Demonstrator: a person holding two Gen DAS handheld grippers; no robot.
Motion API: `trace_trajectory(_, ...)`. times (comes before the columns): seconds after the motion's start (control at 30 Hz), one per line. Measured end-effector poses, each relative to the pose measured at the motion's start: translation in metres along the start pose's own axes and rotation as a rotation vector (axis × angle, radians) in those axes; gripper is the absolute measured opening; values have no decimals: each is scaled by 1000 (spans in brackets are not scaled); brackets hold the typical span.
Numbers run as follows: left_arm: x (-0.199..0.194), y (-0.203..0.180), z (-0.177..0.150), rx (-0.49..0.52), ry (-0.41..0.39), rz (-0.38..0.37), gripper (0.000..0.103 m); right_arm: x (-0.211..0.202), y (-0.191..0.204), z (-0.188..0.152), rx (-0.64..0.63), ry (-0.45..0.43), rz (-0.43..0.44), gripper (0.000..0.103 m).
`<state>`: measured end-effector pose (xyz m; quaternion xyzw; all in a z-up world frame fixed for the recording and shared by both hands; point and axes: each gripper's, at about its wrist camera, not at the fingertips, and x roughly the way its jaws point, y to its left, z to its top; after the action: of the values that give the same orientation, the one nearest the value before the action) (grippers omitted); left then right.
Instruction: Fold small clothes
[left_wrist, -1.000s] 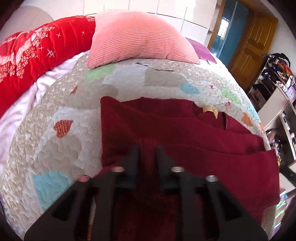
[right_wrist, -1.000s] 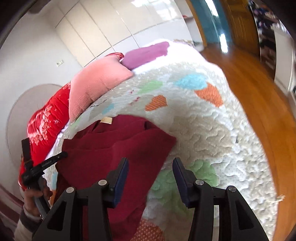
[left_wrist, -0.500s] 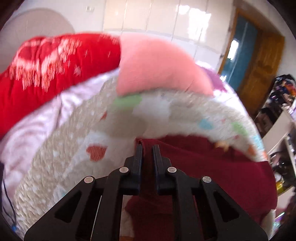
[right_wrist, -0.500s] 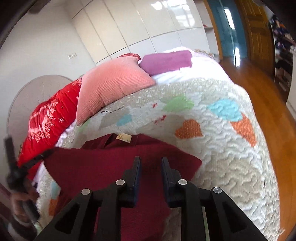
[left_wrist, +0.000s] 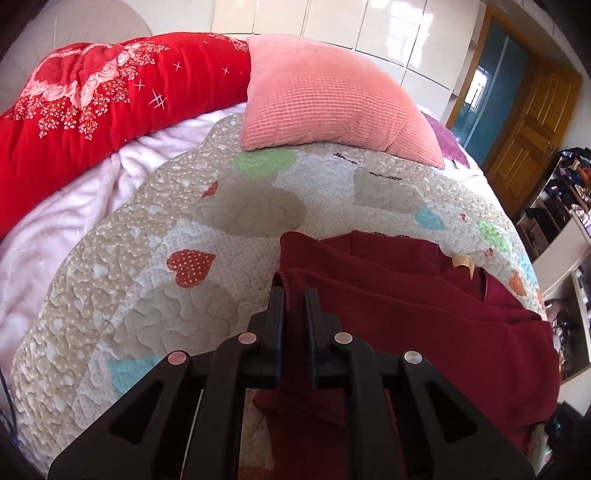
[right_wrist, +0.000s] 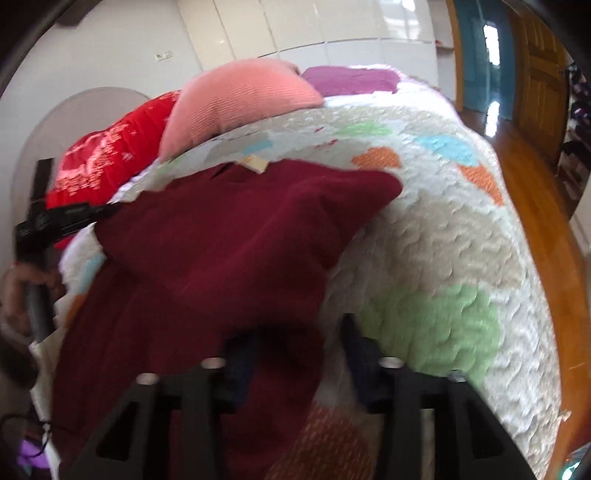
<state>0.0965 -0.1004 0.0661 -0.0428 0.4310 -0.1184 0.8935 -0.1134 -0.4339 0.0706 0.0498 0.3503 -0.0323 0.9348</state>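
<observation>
Two tongs work one dark red garment spread on the quilted bed. The left tongs are clamped on its left edge, probably to lift that edge for a fold. The right tongs are closing around a bunched right portion; blur hides whether the pads press yet.

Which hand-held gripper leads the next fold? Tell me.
Left: the left hand-held gripper is shut on the maroon garment's edge; the right hand-held gripper is closing, cloth between its jaws, not yet pinched.
</observation>
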Motion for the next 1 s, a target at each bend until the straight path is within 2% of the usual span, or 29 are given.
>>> trace_trajectory(0.03, -2, -1, -1, -4, 1, -8, 9, -1, -6, 6, 33, -30, -16, 19)
trace_trajectory(0.1, -5, -2, -3, 4, -6, -19, 9, -17, -24, 9, 160, -104, 43, 19)
trace_trajectory(0.13, -5, -4, -5, 16, -7, -20, 9, -24, -29, 7, 179, -117, 29, 19)
trace_trajectory(0.2, 0, -9, -14, 44, 18, -21, 9, -19, -31, -2, 154, -64, -58, 19)
trace_trajectory(0.27, 6, -12, -23, 72, 34, 0, 9, -8, -40, -17, 182, 21, -42, 19)
trace_trajectory(0.3, 6, -12, -26, 82, 30, 8, 9, -10, -47, -23, 220, 29, -14, 19)
trace_trajectory(0.37, 2, -9, -27, 79, 25, 1, 10, -26, -61, -27, 297, 6, 35, 26)
trace_trajectory(0.43, -4, -5, -25, 60, 22, -15, 9, -51, -71, -24, 345, -59, -14, 27)
trace_trajectory(0.5, -11, -4, -22, 41, 10, -30, 9, -71, -70, -16, 338, -135, -5, 28)
trace_trajectory(0.57, -17, -8, -22, 42, -7, -31, 9, -73, -59, -2, 292, -155, 45, 27)
trace_trajectory(0.67, -15, -18, -24, 73, -11, 0, 9, -52, -28, 23, 163, -141, 58, 27)
trace_trajectory(0.8, -2, -21, -29, 88, 19, 36, 11, -15, -7, 36, 79, -83, 40, 27)
trace_trajectory(0.87, 4, -19, -30, 82, 27, 38, 15, 8, -16, 40, 68, -34, -38, 16)
trace_trajectory(0.9, 6, -18, -30, 78, 30, 33, 17, 16, -21, 41, 68, -15, -58, 13)
trace_trajectory(0.93, 7, -17, -30, 75, 32, 29, 21, 22, -28, 42, 72, 4, -73, 5)
trace_trajectory(1.0, 12, -15, -30, 74, 46, 38, 29, 29, -41, 41, 106, 10, -62, 4)
